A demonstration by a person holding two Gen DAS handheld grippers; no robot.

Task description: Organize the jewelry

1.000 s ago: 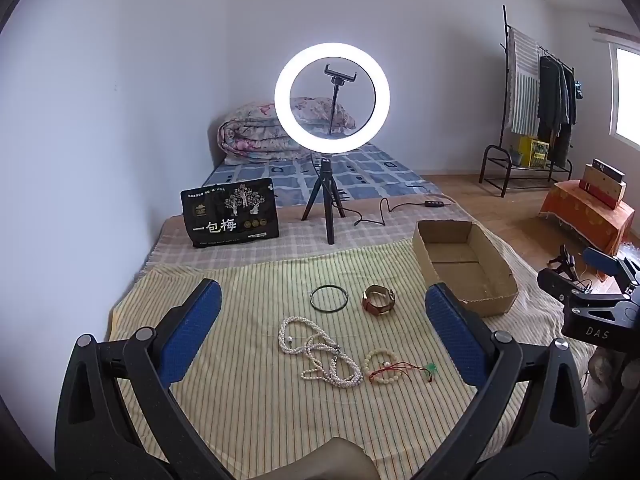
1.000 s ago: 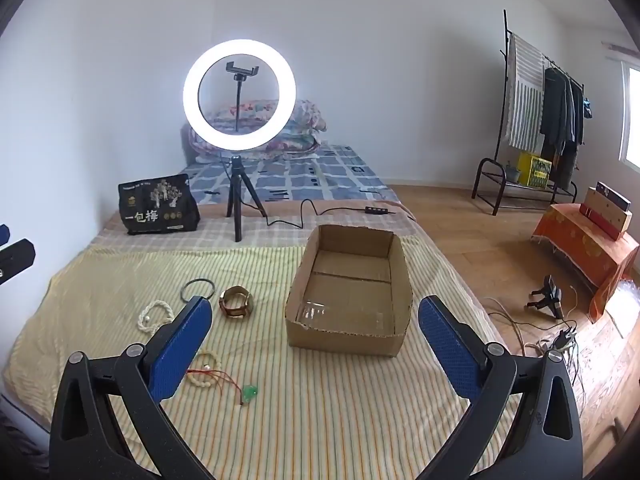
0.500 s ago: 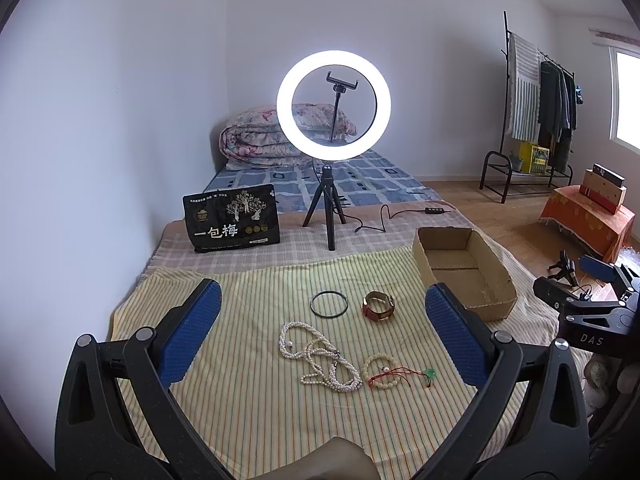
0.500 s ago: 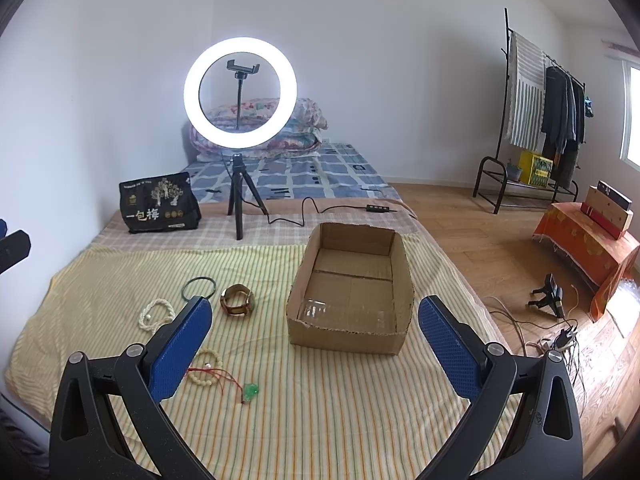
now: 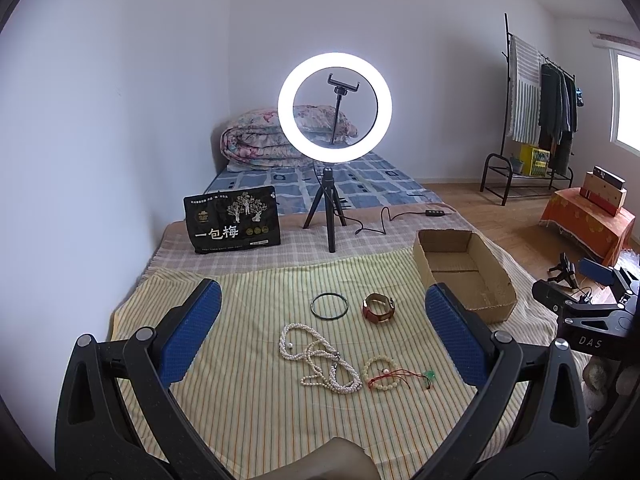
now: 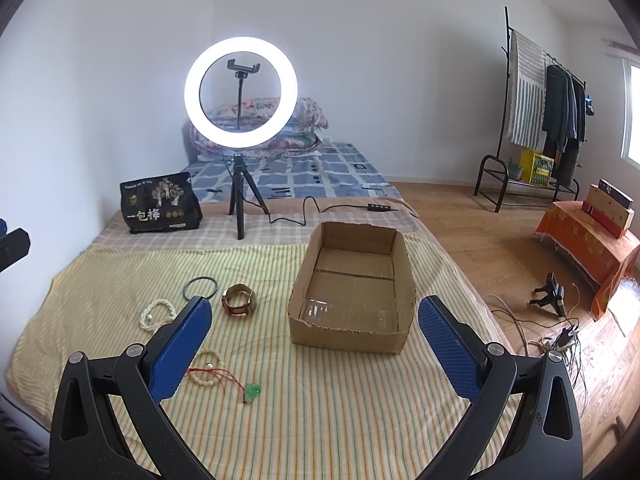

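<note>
The striped yellow cloth [image 5: 248, 392] fills the foreground, spread over the bed, and every piece of jewelry lies on it. At its far right sits the open cardboard box [image 6: 352, 280], with only a clear bit of plastic showing on its floor. Behind the cloth the glowing ring light [image 5: 335, 106] stands on its tripod, a black printed bag [image 5: 232, 220] beside it. The left gripper [image 5: 320, 336] hovers above the cloth, fingers spread wide and holding nothing; the right gripper [image 6: 316, 344] hangs in front of the box, likewise spread and empty. Down to the small stuff, all well left of the box: the tangled pearl necklace [image 5: 320, 360] lies between the left gripper's blue pads, the beige bead bracelet [image 5: 382, 372] just right of it, a red cord with a green charm [image 6: 252, 391] lying across it. Farther back, the dark bangle [image 5: 329, 306] and the brown watch [image 5: 378, 308] lie side by side
</note>
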